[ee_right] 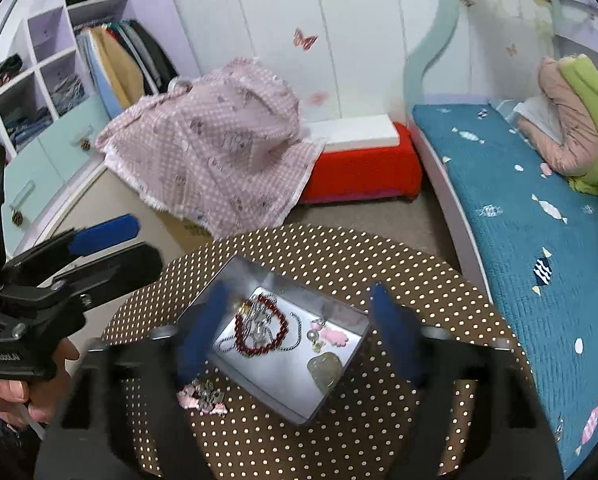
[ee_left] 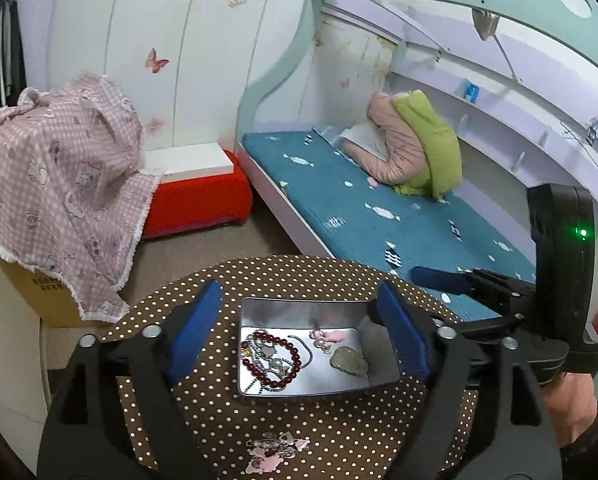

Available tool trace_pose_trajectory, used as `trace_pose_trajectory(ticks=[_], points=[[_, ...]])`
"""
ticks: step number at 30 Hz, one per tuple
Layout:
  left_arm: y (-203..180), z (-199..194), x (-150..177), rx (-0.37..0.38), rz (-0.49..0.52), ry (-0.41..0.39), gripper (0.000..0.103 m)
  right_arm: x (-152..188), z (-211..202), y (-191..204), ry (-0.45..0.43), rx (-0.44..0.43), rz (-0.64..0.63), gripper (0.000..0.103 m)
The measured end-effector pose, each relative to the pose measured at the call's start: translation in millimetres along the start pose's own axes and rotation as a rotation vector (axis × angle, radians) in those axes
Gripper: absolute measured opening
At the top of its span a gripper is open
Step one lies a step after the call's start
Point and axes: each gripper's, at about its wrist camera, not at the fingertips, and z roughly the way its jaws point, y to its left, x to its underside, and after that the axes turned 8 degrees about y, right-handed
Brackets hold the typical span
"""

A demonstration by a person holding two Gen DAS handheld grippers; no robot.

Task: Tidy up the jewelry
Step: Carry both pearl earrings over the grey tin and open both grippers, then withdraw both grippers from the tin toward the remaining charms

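Brown polka-dot cloth covers the round desk (ee_left: 339,432) on which the work takes place. Nearest the viewer in the left wrist view, a small heap of pink-and-silver charms (ee_left: 277,454) lies loose on the cloth, just short of the left gripper (ee_left: 299,334) and roughly centred between its fingers. Beyond the heap stands the metal tray (ee_left: 259,304), already holding a red bead bracelet (ee_left: 273,356), a silver chain, pearl pieces and a greenish stone (ee_left: 349,361). Both grippers are released, jaws spread wide and holding nothing. The left gripper frames the tray squarely; the right gripper (ee_right: 299,336) meets it at an angle, with the charms (ee_right: 203,396) just outside the tray's near-left wall, beside the left fingertip (ee_right: 197,332). The heap shows no clear long axis. Either gripper seems near; judged from these views, a short retreat and descent would be needed. Farther off: a red stool and a bed.
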Motion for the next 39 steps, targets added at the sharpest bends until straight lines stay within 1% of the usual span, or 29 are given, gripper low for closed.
trace_pose_trajectory(ticks=[1, 2, 3, 4, 7, 13, 18, 23, 26, 30, 32, 34, 36, 37, 38, 39], points=[[2, -3, 1, -0.009, -0.008, -0.01, 0.093, 1, -3, -1, -0.008, 0.007, 0.004, 0.091], [4, -7, 1, -0.022, -0.019, -0.026, 0.093, 2, -5, -1, -0.017, 0.019, 0.008, 0.095], [5, -11, 2, -0.025, -0.024, -0.032, 0.093, 3, -7, 0, -0.023, 0.035, 0.01, 0.096], [7, -14, 3, -0.027, -0.027, -0.039, 0.094, 3, -7, 0, -0.024, 0.042, 0.012, 0.096], [9, -30, 9, -0.069, -0.04, -0.081, 0.096, 6, -11, 0, -0.042, 0.052, 0.032, 0.096], [14, -56, 24, -0.143, -0.06, -0.133, 0.097, 13, -23, 11, -0.075, 0.061, 0.027, 0.096], [13, -71, 37, -0.208, -0.045, -0.147, 0.097, 17, -37, 23, -0.107, 0.081, 0.006, 0.096], [15, -83, 54, -0.255, -0.051, -0.159, 0.097, 25, -54, 37, -0.151, 0.128, -0.013, 0.096], [20, -85, 64, -0.272, -0.067, -0.152, 0.097, 32, -66, 44, -0.192, 0.15, -0.019, 0.096], [29, -85, 78, -0.283, -0.091, -0.13, 0.097, 48, -79, 51, -0.232, 0.155, -0.004, 0.096], [32, -82, 86, -0.292, -0.1, -0.113, 0.097, 61, -87, 53, -0.271, 0.149, 0.012, 0.096], [35, -78, 96, -0.295, -0.11, -0.09, 0.097, 74, -88, 54, -0.288, 0.143, 0.033, 0.096], [38, -73, 105, -0.298, -0.118, -0.069, 0.097, 82, -81, 53, -0.276, 0.156, 0.046, 0.096], [38, -71, 109, -0.296, -0.122, -0.06, 0.097, 86, -74, 51, -0.254, 0.173, 0.056, 0.096], [39, -68, 112, -0.295, -0.124, -0.05, 0.097, 90, -64, 49, -0.214, 0.183, 0.07, 0.096], [38, -65, 116, -0.293, -0.124, -0.04, 0.097, 92, -58, 47, -0.187, 0.178, 0.081, 0.096]])
